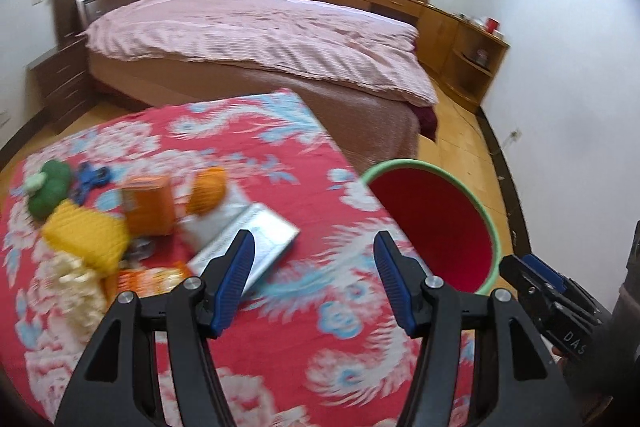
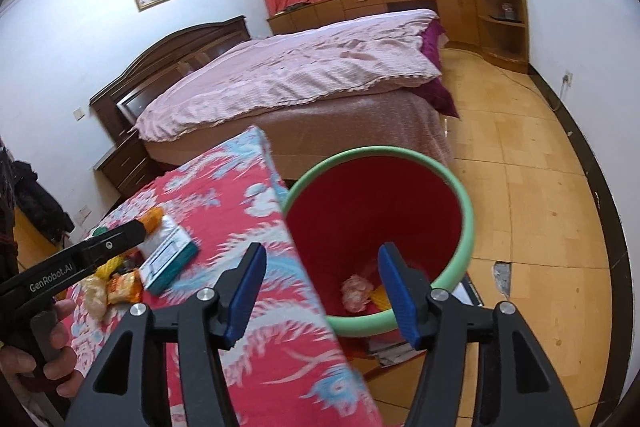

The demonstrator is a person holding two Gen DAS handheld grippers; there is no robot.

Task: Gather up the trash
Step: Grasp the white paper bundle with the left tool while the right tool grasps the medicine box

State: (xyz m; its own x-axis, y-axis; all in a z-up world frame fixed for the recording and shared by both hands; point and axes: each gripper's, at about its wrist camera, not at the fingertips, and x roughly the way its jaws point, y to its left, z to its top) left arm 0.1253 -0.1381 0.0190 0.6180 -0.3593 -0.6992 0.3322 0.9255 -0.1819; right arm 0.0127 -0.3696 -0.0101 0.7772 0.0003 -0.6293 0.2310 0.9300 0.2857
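- Left of the red bin [image 2: 376, 211], litter sits heaped on the floral-covered surface [image 1: 280, 155]: yellow mesh [image 1: 86, 237], an orange carton [image 1: 150, 205], a crinkly snack packet [image 1: 150, 279].
- Likely light and crushable; best pinched at an edge.
- Left tool [image 1: 312, 279] hovers half-open, empty.
- Right tool [image 2: 322, 291], over the bin, stands half-open, empty.
- Scraps already lie inside.

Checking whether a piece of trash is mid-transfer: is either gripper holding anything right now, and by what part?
Nothing is held. The left gripper is open and empty over the table, and the right gripper is open and empty above the red bin.
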